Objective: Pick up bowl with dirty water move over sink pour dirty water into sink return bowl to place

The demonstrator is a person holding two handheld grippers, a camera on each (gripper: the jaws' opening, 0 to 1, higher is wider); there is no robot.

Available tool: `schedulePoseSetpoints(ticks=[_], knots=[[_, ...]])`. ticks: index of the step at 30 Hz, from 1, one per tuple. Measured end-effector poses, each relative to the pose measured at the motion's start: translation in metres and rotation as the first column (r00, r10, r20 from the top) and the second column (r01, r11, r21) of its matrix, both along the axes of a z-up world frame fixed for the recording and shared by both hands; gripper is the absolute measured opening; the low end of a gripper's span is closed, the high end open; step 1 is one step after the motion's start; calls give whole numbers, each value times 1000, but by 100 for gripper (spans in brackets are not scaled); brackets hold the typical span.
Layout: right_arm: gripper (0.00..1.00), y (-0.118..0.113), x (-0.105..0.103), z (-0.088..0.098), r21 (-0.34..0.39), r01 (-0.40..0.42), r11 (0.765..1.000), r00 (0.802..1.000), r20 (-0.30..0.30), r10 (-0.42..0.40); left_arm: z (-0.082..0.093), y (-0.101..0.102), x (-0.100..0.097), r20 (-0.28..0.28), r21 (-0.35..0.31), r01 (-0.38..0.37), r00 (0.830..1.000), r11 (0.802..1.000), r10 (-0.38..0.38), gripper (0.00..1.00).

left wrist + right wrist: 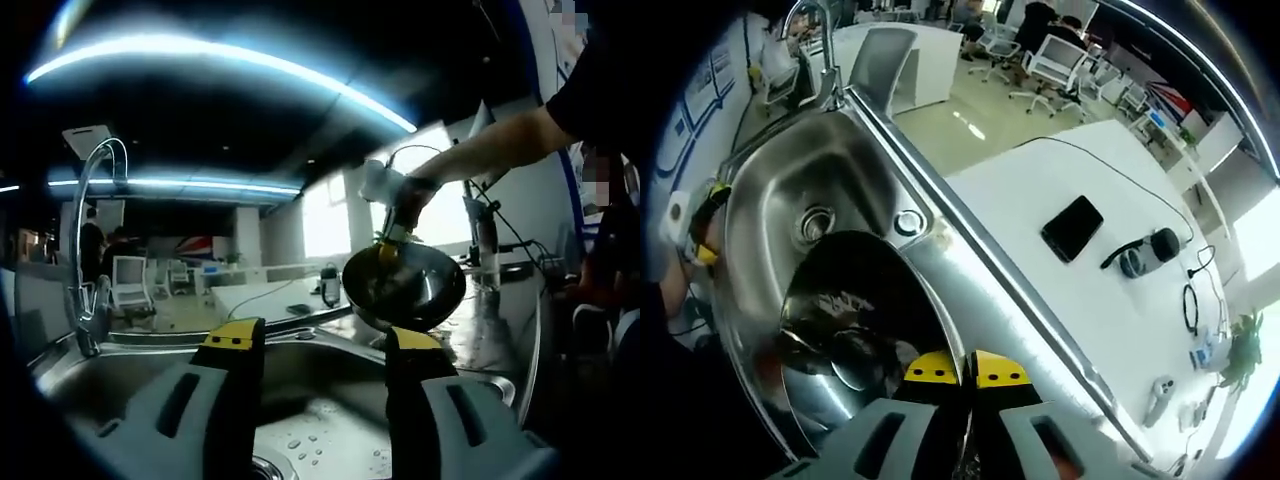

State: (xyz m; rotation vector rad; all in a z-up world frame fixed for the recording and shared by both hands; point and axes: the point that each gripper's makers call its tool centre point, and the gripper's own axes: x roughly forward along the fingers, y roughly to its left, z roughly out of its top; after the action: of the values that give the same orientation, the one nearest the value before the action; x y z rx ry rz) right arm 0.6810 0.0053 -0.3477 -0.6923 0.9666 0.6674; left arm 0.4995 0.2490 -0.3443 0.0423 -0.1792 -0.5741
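A: Which step is shown?

B: The pour, or the moment just before it; the right claw (pixel 955 368) is closed on the rim of the dark metal bowl (pixel 865 330), its yellow-tipped jaws pinching the edge with no gap between them; in the right gripper view the bowl hangs above the stainless sink (pixel 770 190), nearer the basin's edge than its drain (pixel 817 222).

A: And in the left gripper view?

B: The bowl (pixel 405 288) appears held in the air over the sink (pixel 320 425), tilted so that its mouth faces the camera; the person's hand (pixel 400 195) carries the right claw above it; the left claw (pixel 325 345) stands open and empty, jaws well apart, low over the basin; the faucet (pixel 95 240) rises at the far side.

A: Is water still inside?

B: A glossy patch lies at the bottom of the bowl in the right gripper view; whether it is liquid or reflection, I cannot tell.

A: What does the next move call for?

B: Judged from the tilt, more roll of the wrist toward the drain until the bowl is drained; then a level carry back to the tabletop (pixel 1080 300), clear of the phone (pixel 1072 227) and headphones (pixel 1145 252); the thin rim grip invites slipping.
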Motion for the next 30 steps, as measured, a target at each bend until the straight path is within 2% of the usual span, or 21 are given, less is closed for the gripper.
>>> schedulePoseSetpoints(ticks=[12, 22, 30], knots=[[0, 23, 3, 21, 30, 15, 999, 999, 30, -16, 3, -1, -2, 4, -14, 13, 1000, 1000, -13, 49], [0, 38, 4, 24, 27, 12, 1000, 999, 44, -13, 5, -2, -3, 13, -27, 26, 1000, 999, -26, 52], [0, 61, 11, 31, 39, -3, 999, 998, 63, 1, 4, -2, -2, 21, -3, 13, 1000, 1000, -13, 51]])
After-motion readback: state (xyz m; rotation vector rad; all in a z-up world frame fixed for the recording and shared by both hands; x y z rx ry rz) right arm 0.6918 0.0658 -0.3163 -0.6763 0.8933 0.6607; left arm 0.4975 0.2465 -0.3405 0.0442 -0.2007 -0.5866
